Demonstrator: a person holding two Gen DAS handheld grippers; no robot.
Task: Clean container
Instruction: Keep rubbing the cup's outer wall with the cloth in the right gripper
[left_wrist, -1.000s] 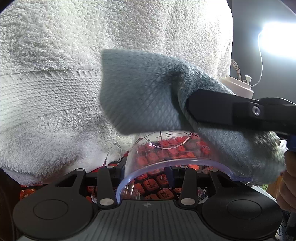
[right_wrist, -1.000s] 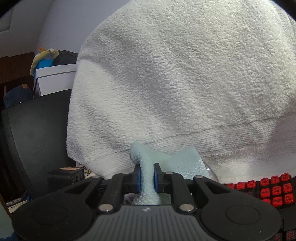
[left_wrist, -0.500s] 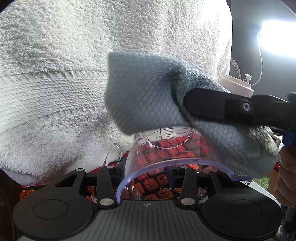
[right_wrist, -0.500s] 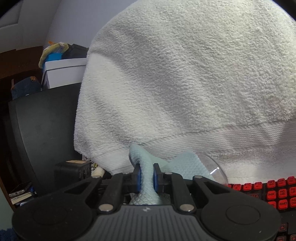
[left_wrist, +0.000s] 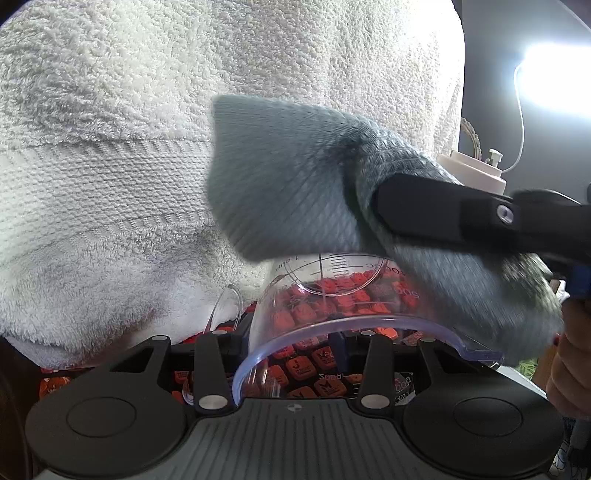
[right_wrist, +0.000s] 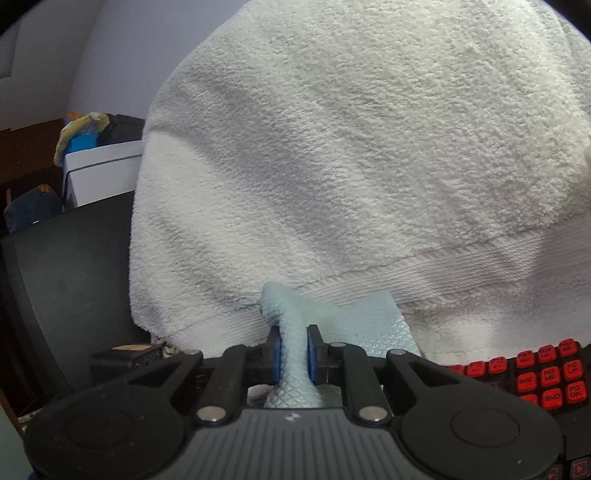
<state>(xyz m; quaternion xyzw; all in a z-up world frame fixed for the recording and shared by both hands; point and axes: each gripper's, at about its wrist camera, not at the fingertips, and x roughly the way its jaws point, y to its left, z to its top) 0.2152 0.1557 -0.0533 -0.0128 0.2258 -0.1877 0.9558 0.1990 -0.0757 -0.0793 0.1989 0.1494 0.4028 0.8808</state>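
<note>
Measuring cup (left_wrist: 332, 295), clear and tipped on its side in the left claw (left_wrist: 291, 354) above a red-keyed keyboard (left_wrist: 317, 365), opens toward that camera, while the right claw (right_wrist: 291, 354), clenched on the grey-blue cloth (left_wrist: 295, 177), reaches in from the right over its upper wall.

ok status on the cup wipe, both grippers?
Left gripper clamped on clear measuring cup, mouth toward camera. Right gripper shut on blue-grey cloth, cloth against cup's far end. Nothing in the way.
</note>
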